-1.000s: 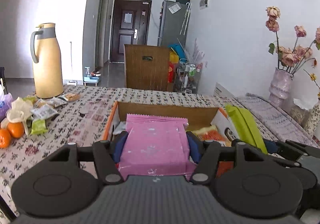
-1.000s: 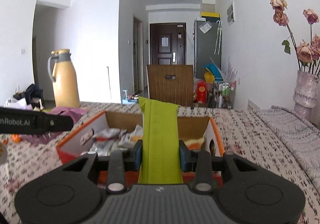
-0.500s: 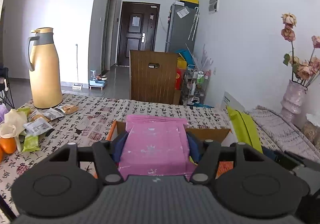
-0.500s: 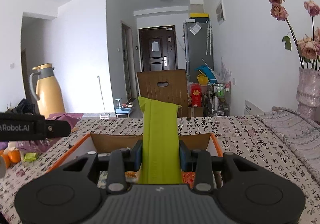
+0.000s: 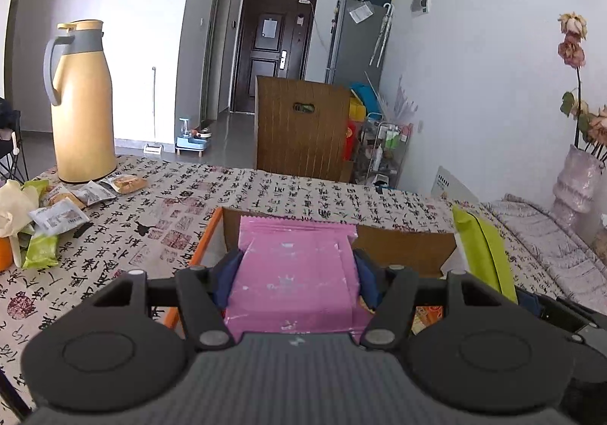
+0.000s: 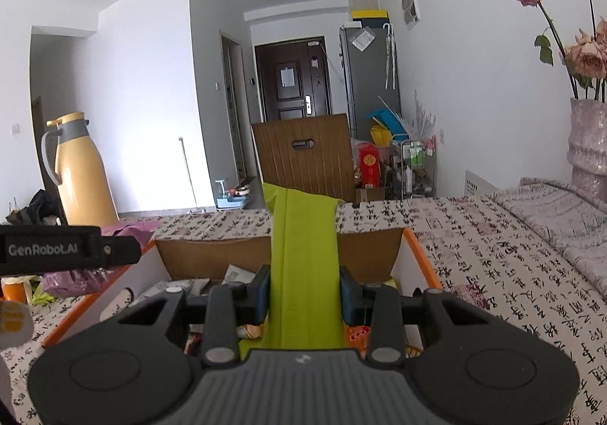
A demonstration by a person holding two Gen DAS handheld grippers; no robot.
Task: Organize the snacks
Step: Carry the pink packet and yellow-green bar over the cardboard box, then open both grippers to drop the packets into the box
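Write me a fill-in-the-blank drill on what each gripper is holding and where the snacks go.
1. The left tongs are shut on a ____ packet.
2. The right tongs are shut on a ____ packet.
3. Both packets are held above an open cardboard ____ with orange edges.
4. The flask beside the loose snacks is ____ with a grey handle.

Missing words: pink; green; box; yellow

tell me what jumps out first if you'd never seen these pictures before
Two bright packets stand out: a pink snack packet clamped in the left gripper and a lime green packet clamped in the right gripper, both over an open cardboard box with orange edges. Far left on the patterned tablecloth stands a tall yellow thermos jug, with loose snack packets at its foot.
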